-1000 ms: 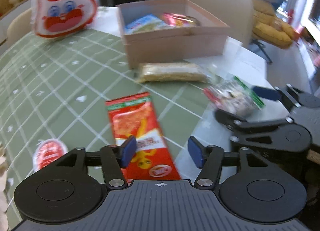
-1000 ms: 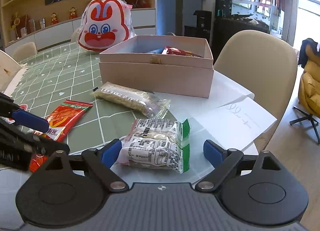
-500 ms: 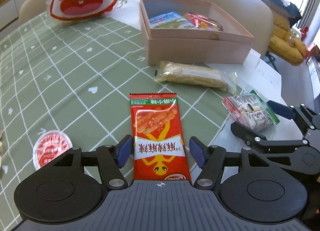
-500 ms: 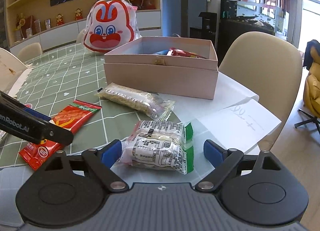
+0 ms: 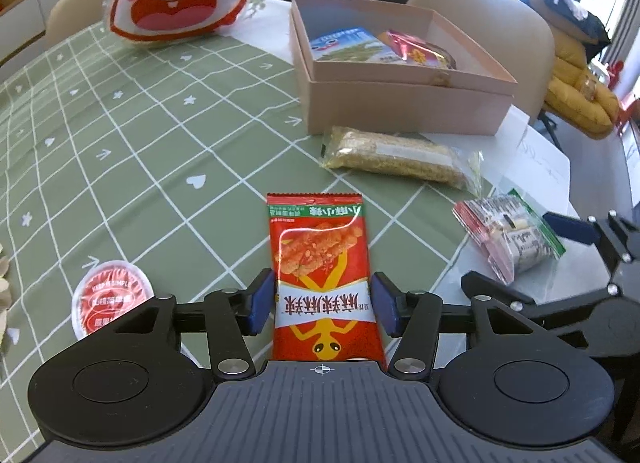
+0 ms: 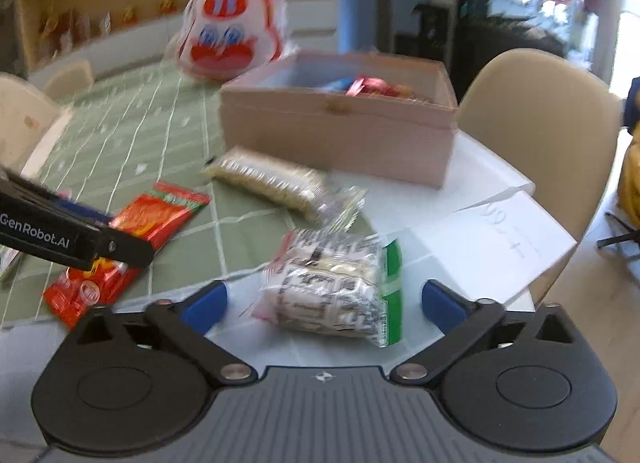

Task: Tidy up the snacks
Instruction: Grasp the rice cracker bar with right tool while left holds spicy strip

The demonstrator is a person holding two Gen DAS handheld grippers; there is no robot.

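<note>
While its jaws have just been closing a little, the left gripper (image 5: 324, 303) straddles the red snack packet (image 5: 320, 263) at lower centre, pads just beside its edges. The right gripper (image 6: 324, 303) has just spread wide around the clear wrapped snack (image 6: 332, 283). Farther up sits the pink box (image 5: 400, 103), holding snacks.

A green tablecloth (image 5: 120, 135) with a white grid, hearts and stars is covering most of the left wrist frame. A beige chair (image 6: 536, 135) is standing at right of centre in the right wrist frame, beside a white sheet of paper (image 6: 496, 239) lying at centre right. Wooden shelving (image 6: 80, 3) is filling the blurred upper left.
</note>
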